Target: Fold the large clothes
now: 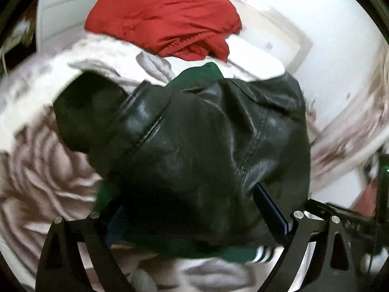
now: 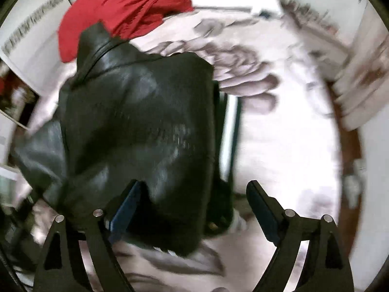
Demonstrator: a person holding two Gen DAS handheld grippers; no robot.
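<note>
A black leather jacket (image 1: pixel 206 133) with green lining (image 1: pixel 197 75) lies bunched on a bed with a pale floral cover (image 1: pixel 48 160). My left gripper (image 1: pixel 189 209) is open with its jaws wide; the jacket fills the gap and hides the left finger, and the right finger (image 1: pixel 269 209) shows at its edge. In the right wrist view the jacket (image 2: pixel 136 131) lies folded over. My right gripper (image 2: pixel 194 206) is open; its left finger (image 2: pixel 126 206) rests against the leather and its right finger (image 2: pixel 262 209) is over the bedcover.
A red garment (image 1: pixel 163 19) lies heaped at the far side of the bed, also in the right wrist view (image 2: pixel 121 7). White walls and furniture (image 1: pixel 316 24) stand behind. A wooden bed edge (image 2: pixel 347 131) runs at the right.
</note>
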